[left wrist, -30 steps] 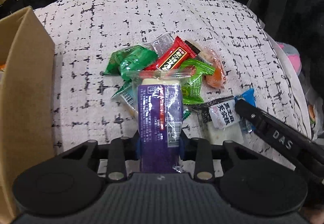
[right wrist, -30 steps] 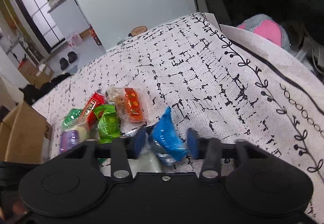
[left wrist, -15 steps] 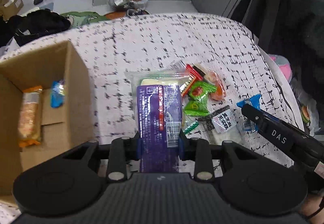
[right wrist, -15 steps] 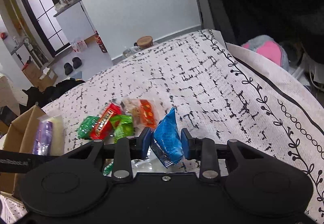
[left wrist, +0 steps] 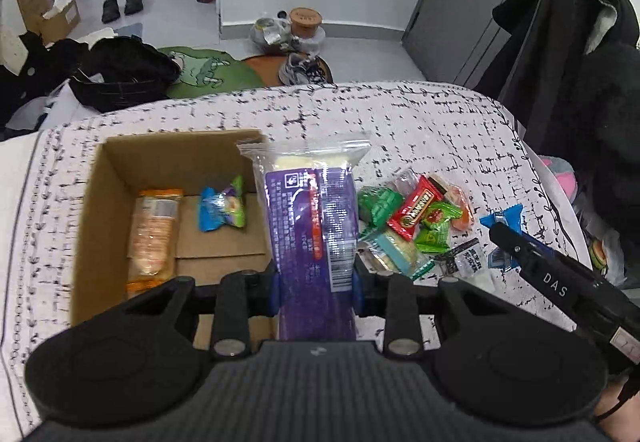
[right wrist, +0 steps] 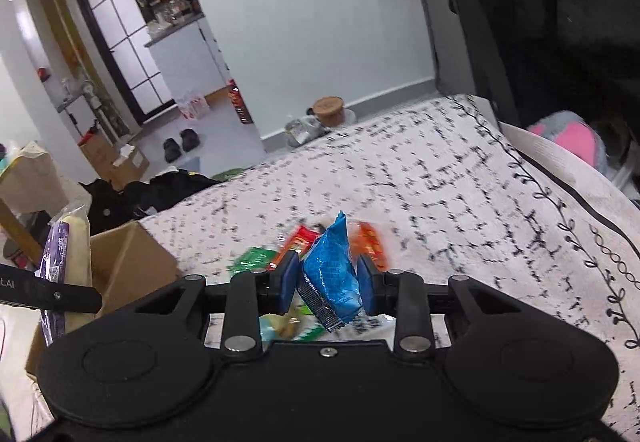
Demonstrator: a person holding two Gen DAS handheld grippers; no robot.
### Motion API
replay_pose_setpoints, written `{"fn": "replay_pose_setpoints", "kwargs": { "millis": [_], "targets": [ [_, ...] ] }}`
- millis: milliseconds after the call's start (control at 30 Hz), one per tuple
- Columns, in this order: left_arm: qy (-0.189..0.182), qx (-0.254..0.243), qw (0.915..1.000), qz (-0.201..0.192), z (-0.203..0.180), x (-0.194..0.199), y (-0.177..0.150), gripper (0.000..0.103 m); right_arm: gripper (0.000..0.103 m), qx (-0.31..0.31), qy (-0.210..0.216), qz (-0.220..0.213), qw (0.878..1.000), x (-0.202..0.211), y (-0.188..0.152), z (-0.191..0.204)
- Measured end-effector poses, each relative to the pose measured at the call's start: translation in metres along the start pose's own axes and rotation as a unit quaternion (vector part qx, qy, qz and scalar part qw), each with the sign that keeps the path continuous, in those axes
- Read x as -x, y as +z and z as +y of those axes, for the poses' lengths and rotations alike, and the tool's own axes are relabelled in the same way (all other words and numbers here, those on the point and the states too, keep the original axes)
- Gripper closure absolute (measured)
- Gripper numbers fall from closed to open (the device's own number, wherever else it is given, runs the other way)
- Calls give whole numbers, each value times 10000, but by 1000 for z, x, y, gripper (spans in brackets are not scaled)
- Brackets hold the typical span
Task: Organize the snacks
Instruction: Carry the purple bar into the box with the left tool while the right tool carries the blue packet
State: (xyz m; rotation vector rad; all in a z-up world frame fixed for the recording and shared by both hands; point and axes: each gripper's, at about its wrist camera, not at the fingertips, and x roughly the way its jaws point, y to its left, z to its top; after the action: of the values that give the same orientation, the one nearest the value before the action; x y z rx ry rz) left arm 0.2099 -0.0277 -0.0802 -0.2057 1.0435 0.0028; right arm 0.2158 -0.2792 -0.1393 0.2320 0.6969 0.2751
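My left gripper is shut on a long purple snack pack and holds it up above the right wall of an open cardboard box. The box holds an orange packet and a small blue-green packet. My right gripper is shut on a blue snack packet, lifted above the pile. A pile of red, green and orange snacks lies on the patterned cloth right of the box. The purple pack and the box also show in the right wrist view.
The table carries a white cloth with black marks; its edge curves at the right. The right gripper's arm reaches in from the right. A dark coat hangs beyond the table. Clutter lies on the floor behind.
Both grippers rose with their packets. My left gripper moved left, so the box's inside came into view under the purple pack. The right gripper's jaws closed on the blue packet and lifted it.
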Motion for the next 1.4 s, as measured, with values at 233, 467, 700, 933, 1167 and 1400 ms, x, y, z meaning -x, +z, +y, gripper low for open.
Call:
{"fn": "replay_pose_setpoints", "kwargs": {
  "millis": [233, 467, 700, 933, 1167, 1400],
  "targets": [
    [-69, -4, 9999, -105, 19, 15, -3, 72, 72, 162, 181, 14, 9997, 3, -1, 26],
    [55, 125, 9997, -187, 51, 21, -7, 72, 72, 200, 443, 105, 9988, 2, -2, 56],
    [216, 209, 9988, -397, 73, 23, -6, 72, 72, 384, 634, 114, 9972, 0, -8, 92],
    [464, 338, 9981, -202, 91, 8, -9, 72, 72, 476, 762, 184, 9958, -4, -14, 119],
    [745, 376, 9965, -68, 101, -6, -19, 70, 72, 459, 892, 195, 9948, -7, -14, 140],
    [830, 357, 9958, -111, 102, -4, -22, 69, 71, 400, 1075, 190, 9932, -12, -13, 162]
  ]
}}
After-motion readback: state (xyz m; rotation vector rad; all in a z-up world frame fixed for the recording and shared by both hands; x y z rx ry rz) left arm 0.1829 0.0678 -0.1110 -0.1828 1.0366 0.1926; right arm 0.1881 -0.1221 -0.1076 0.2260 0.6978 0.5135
